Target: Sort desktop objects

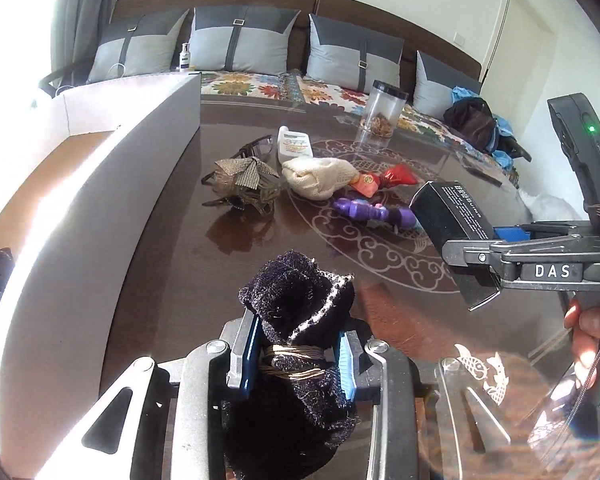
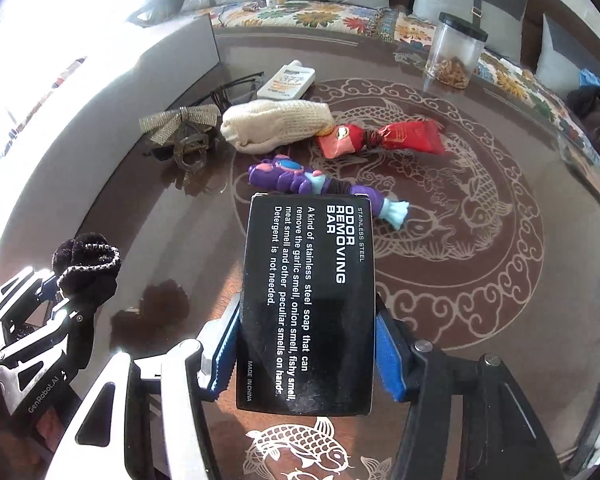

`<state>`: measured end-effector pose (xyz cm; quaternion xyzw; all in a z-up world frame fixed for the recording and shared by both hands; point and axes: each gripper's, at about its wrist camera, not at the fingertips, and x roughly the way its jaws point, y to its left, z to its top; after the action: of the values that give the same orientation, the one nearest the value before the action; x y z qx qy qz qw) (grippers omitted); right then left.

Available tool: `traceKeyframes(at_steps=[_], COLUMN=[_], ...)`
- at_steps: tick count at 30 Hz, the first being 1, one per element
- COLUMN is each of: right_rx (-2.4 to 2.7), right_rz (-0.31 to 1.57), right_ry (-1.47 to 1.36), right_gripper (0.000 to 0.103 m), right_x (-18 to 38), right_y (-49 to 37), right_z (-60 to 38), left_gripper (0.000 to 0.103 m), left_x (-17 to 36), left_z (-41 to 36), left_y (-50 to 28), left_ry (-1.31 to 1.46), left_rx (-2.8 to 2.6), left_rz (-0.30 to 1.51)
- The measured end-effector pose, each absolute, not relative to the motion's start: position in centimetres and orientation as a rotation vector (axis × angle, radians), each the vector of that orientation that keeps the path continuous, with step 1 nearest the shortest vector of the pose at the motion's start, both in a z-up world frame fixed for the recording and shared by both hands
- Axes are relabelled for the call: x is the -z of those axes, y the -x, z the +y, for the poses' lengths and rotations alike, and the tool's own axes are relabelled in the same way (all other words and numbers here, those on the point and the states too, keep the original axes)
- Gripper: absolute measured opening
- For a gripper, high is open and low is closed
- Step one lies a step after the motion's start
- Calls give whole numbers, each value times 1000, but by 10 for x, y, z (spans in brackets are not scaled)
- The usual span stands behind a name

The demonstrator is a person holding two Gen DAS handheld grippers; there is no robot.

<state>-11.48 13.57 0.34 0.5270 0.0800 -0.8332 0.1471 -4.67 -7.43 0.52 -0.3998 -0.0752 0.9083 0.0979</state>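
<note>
Room: sofa with grey cushions and a flowered cover behind a dark glossy worktop (image 2: 500,280) with a pale fish-and-cloud pattern; strong glare at left.
Left gripper (image 1: 296,364): fingers clenched on a dark fuzzy sock (image 1: 296,288), a soft roll bound with brown cord, held above the worktop's near edge.
Right gripper (image 2: 304,356): fingers clamped on the long sides of a black box (image 2: 308,304), stiff glossy card, white print "odor removing bar", held clear of the worktop.
Bin: white box (image 1: 112,168) with tall flat walls at the left edge; contents not visible.
Left to sort: cream knitted mitt (image 2: 276,124); purple plastic toy (image 2: 300,184); red foil packets (image 2: 380,136), crinkled; white flat bottle (image 2: 286,80); glasses (image 2: 228,92); mesh bow (image 2: 180,128); clear jar (image 2: 456,56) with dark lid.
Progress (judgement): early to middle; two items in hand, neither placed, most still on the worktop.
</note>
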Motion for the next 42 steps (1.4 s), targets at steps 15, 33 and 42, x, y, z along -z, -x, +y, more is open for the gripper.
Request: traceKeyframes(at_steps=[15,33,42], right_rx=[2113,2158,2530], right_rz=[118,194,341], right_ry=[-1064,-912,-1114], right_gripper=[59,101,103], right_x=[-125,-76,2], right_y=[96,57,63], right_z=[-82,-112,95], left_gripper=[31,69,87], left_x=[-77,-43,-59], left_z=[-308,-313,-133], left_y=[36,17,12], left_ry=[1243,1404,1276], left_rx=[-3033,-2995,-2662], left_rz=[-440,-516,-339])
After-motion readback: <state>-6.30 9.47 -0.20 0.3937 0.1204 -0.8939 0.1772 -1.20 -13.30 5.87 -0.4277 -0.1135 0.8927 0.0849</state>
